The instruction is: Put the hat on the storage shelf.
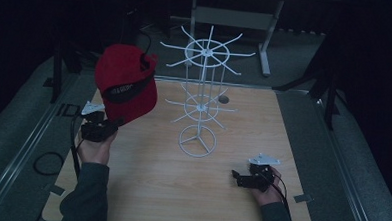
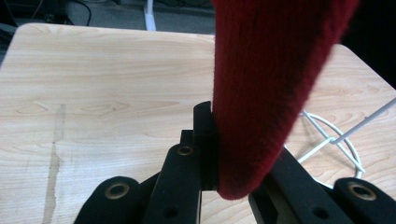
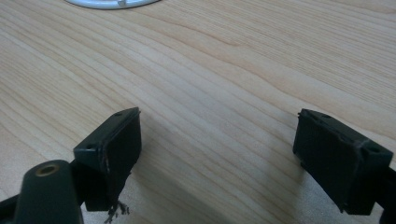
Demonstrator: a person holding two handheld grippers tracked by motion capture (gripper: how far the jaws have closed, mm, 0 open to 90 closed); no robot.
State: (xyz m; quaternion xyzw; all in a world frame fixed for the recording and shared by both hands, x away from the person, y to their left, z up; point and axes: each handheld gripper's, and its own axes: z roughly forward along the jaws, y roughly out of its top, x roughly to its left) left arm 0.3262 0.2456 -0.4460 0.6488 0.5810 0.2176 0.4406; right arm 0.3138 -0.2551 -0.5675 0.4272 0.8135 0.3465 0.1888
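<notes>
A red cap (image 1: 126, 82) is held up above the left side of the wooden tabletop (image 1: 151, 183), to the left of a white wire rack (image 1: 200, 98). The cap is clamped at its lower edge between the jaws of the left gripper (image 1: 108, 127); in the left gripper view the red fabric (image 2: 271, 93) is seen rising from the jaws. The cap stands almost upright, with its inner side and black band turned toward the person. The right gripper (image 1: 237, 177) is kept low over the tabletop near the right front, with its jaws wide apart and nothing between them.
</notes>
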